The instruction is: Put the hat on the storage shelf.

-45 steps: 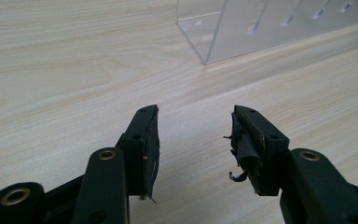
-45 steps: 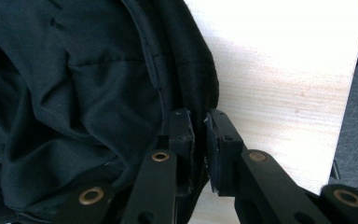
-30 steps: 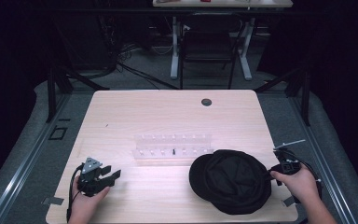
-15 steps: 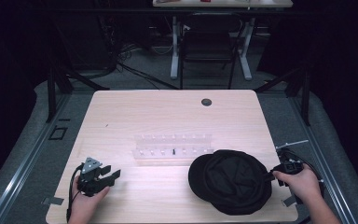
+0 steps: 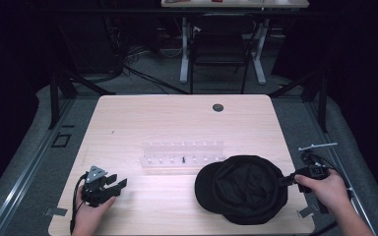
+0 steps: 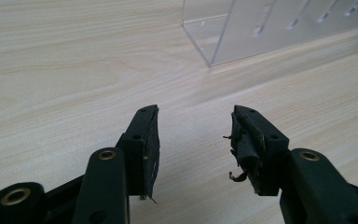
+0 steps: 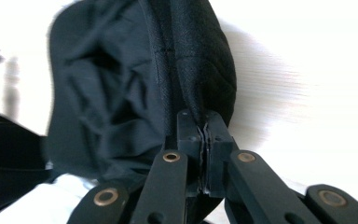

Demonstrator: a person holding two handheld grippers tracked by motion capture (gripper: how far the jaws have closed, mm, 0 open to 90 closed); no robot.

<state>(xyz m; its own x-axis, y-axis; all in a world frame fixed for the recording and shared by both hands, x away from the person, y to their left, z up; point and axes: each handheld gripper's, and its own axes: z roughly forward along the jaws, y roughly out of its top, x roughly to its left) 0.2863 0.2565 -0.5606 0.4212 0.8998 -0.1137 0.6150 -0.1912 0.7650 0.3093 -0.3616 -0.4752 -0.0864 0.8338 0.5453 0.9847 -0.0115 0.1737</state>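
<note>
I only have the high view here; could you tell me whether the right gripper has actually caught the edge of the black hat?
Observer: Yes. In the right gripper view, the right gripper has its jaws pinched together on the rim of the black hat.
Operator: Thank you. Is the left gripper carrying anything?
Observer: No. The left gripper has its jaws apart with bare table between them.
Operator: What lies ahead of it?
Observer: The corner of the clear plastic rack, a little beyond the jaw tips and not touching them.
</note>
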